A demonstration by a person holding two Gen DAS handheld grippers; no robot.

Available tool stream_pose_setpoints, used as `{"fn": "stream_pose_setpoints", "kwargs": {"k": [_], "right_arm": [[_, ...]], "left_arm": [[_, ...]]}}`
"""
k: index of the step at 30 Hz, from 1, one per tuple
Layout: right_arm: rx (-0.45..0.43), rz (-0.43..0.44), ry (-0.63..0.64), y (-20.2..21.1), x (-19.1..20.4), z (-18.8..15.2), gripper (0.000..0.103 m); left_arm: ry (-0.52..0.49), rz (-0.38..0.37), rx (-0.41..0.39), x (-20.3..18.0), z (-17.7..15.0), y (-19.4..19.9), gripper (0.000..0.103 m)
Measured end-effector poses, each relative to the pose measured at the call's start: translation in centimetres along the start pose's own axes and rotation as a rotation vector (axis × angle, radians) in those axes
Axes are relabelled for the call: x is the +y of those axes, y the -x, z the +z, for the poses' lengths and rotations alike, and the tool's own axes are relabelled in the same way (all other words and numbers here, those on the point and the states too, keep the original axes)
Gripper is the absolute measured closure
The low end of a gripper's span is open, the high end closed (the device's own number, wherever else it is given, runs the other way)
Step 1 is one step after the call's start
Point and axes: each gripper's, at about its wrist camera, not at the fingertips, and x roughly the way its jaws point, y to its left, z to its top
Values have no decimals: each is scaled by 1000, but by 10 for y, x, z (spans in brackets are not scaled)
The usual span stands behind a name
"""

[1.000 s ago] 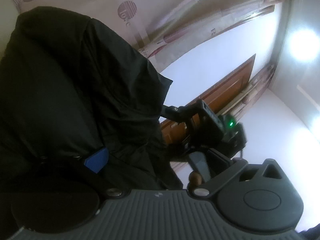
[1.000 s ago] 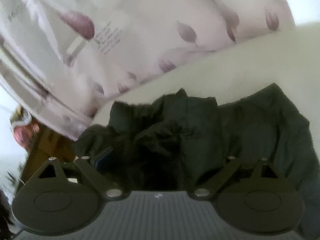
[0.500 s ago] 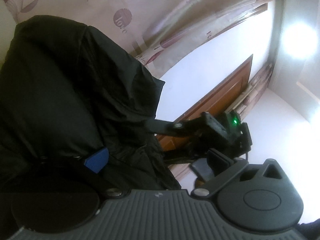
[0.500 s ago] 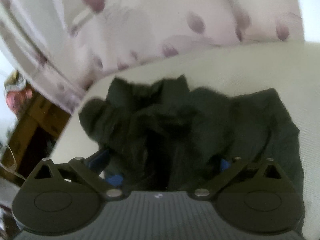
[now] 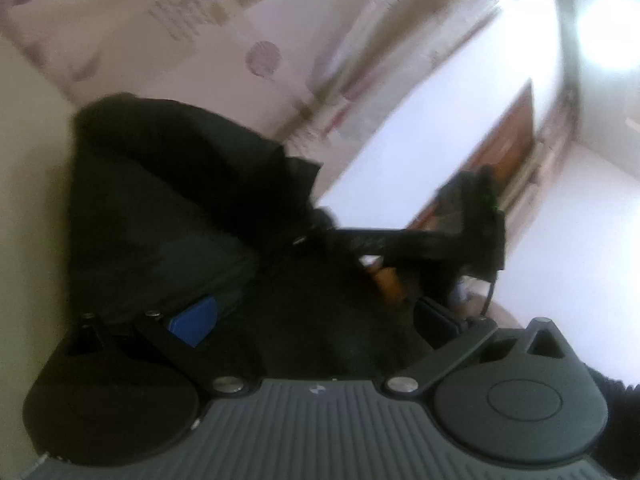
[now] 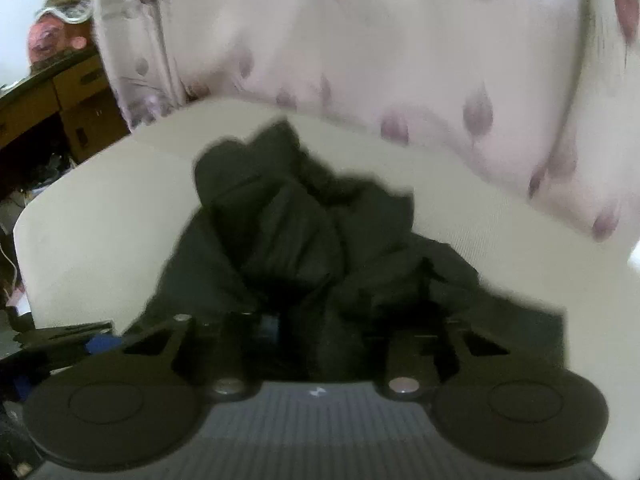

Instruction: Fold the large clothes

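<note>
A large black garment (image 5: 172, 216) hangs bunched from both grippers over a cream surface (image 6: 100, 220). In the left wrist view my left gripper (image 5: 316, 320) is buried in the black cloth; one blue finger pad (image 5: 194, 320) shows against it, so the cloth sits between the fingers. The right gripper's body (image 5: 472, 232) shows beyond, reaching into the same cloth. In the right wrist view the garment (image 6: 304, 232) is crumpled in a heap in front of my right gripper (image 6: 320, 332), whose fingers close in on a fold of it. The frames are blurred.
A pale curtain with purple leaf prints (image 6: 400, 60) hangs behind the cream surface. A brown wooden door (image 5: 504, 140) and a bright ceiling light (image 5: 608, 40) show at the right. Brown cabinets with clutter (image 6: 60, 112) stand at the far left.
Both grippers have swung down towards the cream surface with the garment. The cloth has dropped from a hanging drape to a crumpled heap. The right gripper's fingers have drawn closer together.
</note>
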Motion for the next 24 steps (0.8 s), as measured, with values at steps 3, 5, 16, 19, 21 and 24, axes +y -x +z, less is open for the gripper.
{"fn": "stream_pose_setpoints", "kwargs": {"k": [3, 5, 16, 19, 21, 24], "right_arm": [[-38, -37, 64, 14, 4, 9, 81], [-58, -58, 100, 21, 4, 9, 83], [-126, -208, -228, 48, -120, -68, 89], [-75, -203, -327, 31, -152, -111, 89], [-70, -176, -345, 24, -156, -126, 89], [-103, -94, -401, 27, -162, -128, 88]], "left_arm": [[39, 53, -7, -2, -2, 11, 0], [26, 69, 1, -10, -4, 12, 0], [-124, -104, 174, -54, -35, -14, 0], [-158, -194, 251, -67, -42, -32, 0], [-228, -159, 237, -70, -46, -40, 0], [-244, -121, 217, -63, -46, -49, 0]]}}
